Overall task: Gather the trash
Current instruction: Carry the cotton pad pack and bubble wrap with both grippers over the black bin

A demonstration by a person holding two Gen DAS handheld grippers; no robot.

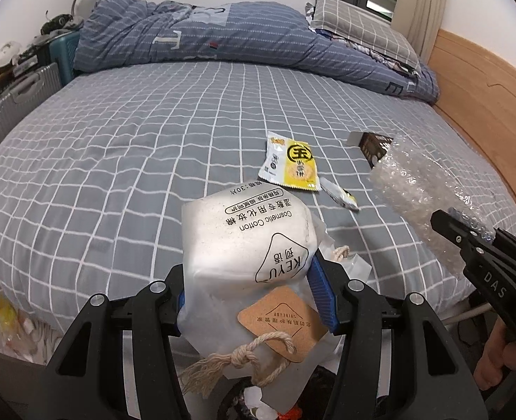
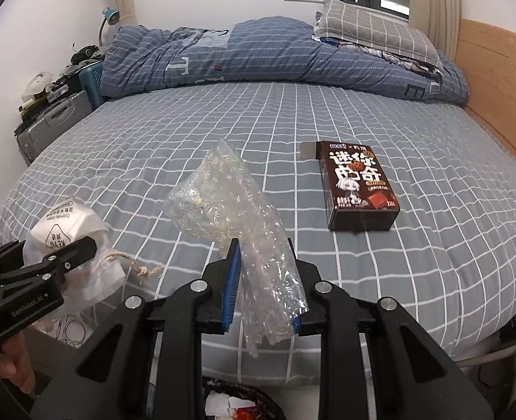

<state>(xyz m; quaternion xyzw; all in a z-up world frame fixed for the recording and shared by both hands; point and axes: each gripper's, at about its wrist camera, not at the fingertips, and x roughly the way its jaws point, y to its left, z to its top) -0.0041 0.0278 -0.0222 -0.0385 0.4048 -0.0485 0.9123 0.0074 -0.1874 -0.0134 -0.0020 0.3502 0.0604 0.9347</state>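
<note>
Grey checked sheet covers the bed (image 2: 153, 133), quilt (image 2: 258, 52) heaped far. Left gripper (image 1: 251, 280) clamps a cotton-pad bag (image 1: 247, 238); right gripper (image 2: 263, 280) pinches bubble wrap (image 2: 230, 203); chocolate box (image 2: 359, 185) lies right.

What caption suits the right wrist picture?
Right tool clamps bubble wrap above a checked bed; brown box remains.

Bed sheet (image 2: 153, 147) mostly bare on the left and middle: open passage. Obstacles: brown box (image 2: 357, 185) right of centre, yellow wrapper (image 1: 291, 166) and small wrapper (image 1: 338, 194) mid-bed, quilt (image 2: 275, 56) along far edge, headboard (image 2: 502, 91) walling the right.
</note>
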